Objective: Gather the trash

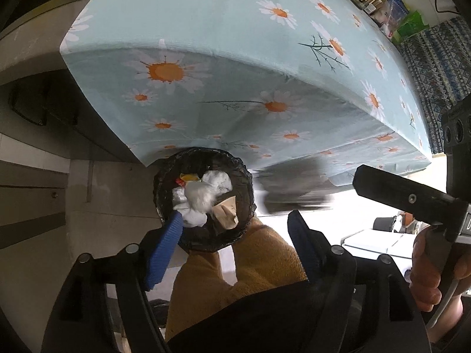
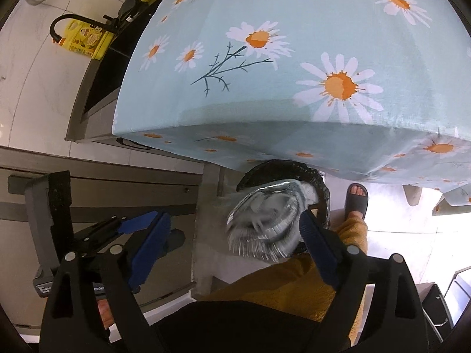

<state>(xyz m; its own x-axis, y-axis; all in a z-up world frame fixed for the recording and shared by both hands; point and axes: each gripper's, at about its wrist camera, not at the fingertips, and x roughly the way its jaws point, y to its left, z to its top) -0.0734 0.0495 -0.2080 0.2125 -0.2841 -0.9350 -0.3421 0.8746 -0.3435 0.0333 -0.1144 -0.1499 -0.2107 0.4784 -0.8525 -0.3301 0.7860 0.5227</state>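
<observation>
Two grippers hang above a black-lined trash bin (image 1: pixel 203 203) that stands on the floor against the hanging edge of the daisy-print tablecloth (image 1: pixel 235 58) over the worktop. The left gripper (image 1: pixel 232 250) has its blue fingers (image 1: pixel 163 253) spread wide with nothing between them; the left one overlaps the bin's near rim, and the bin holds crumpled white tissue (image 1: pixel 203 194), a tan paper scrap (image 1: pixel 226 211) and a bit of yellow wrapper (image 1: pixel 188 177). The right gripper (image 2: pixel 235 241) also has its fingers (image 2: pixel 318 250) apart, and a blurred, clear plastic container (image 2: pixel 265 223) sits between them over the bin's mouth, close to the right finger; whether it touches cannot be told. A sandalled foot (image 2: pixel 357 200) stands just beside the bin.
</observation>
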